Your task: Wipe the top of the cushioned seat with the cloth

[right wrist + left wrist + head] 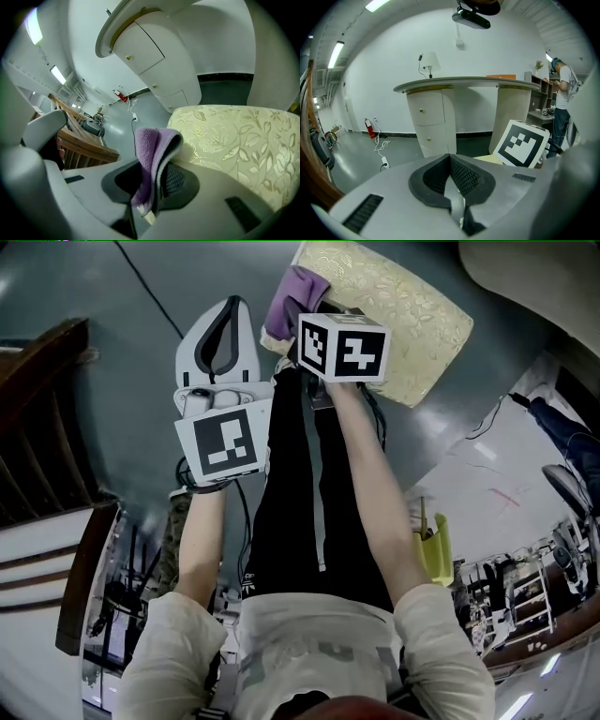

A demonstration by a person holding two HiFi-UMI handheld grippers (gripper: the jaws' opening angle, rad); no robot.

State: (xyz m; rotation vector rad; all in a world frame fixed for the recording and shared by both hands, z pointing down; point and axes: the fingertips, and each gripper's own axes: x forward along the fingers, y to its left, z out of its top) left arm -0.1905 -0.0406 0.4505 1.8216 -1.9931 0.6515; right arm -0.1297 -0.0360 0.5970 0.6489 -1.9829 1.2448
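Clamping a folded purple cloth, the right gripper is holding it upright between its two dark pads; the jaws are closing tight on the lower part of the fold, and the free upper part is curling over above them. The cloth is sitting right at the left edge of the seat, a pale yellow cushion with a leaf pattern. Its shadow is falling on the cushion top, but whether the cloth is actually pressing on the fabric is not showing.

From the head view the same cloth is lying over the seat's near left corner, just ahead of the right gripper's marker cube. The person's arms are reaching straight forward and down over the grey floor.

The left gripper is hanging just left of the right one, off the seat and above the floor; its jaws are resting together, pad against pad, with nothing between them. It is pointing across the room at a pale curved counter with drawers; a small lamp is standing on the counter's top, and a person is standing at shelves by the far right edge.
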